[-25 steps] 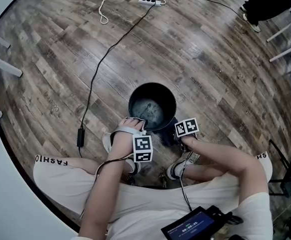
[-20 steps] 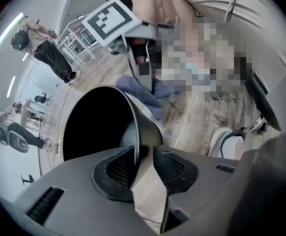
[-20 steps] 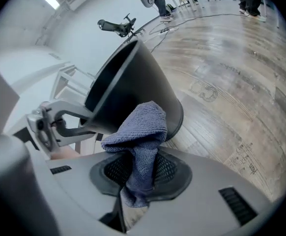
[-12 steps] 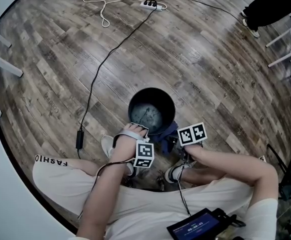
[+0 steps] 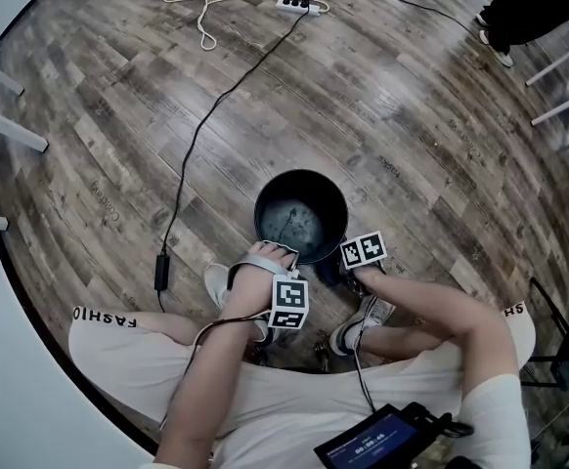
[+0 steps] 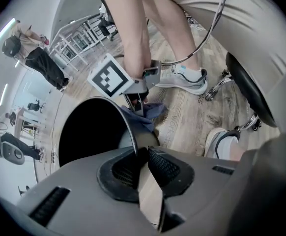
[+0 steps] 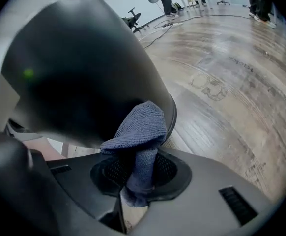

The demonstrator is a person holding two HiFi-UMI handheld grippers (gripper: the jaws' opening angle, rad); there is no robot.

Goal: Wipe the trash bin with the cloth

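Bin clamped, cloth at its side

The left tool [image 6: 142,157], jaws just closed, clamps the near rim of the black trash bin [image 5: 299,218] on the wooden floor [image 5: 118,115]; the right tool [image 7: 135,173] pinches the blue cloth [image 7: 140,127] against the bin's outer wall.

1. The trash bin [image 5: 301,173] is round and dark. It stands upright on the wood floor mid-scene with its top open and its grey inner bottom smudged.
2. The cloth [image 7: 142,128] is blue-grey and ribbed, bunched into a folded wad against the bin's near right rim.

Head view overhead, gripper views beside bin [image 5: 304,182]
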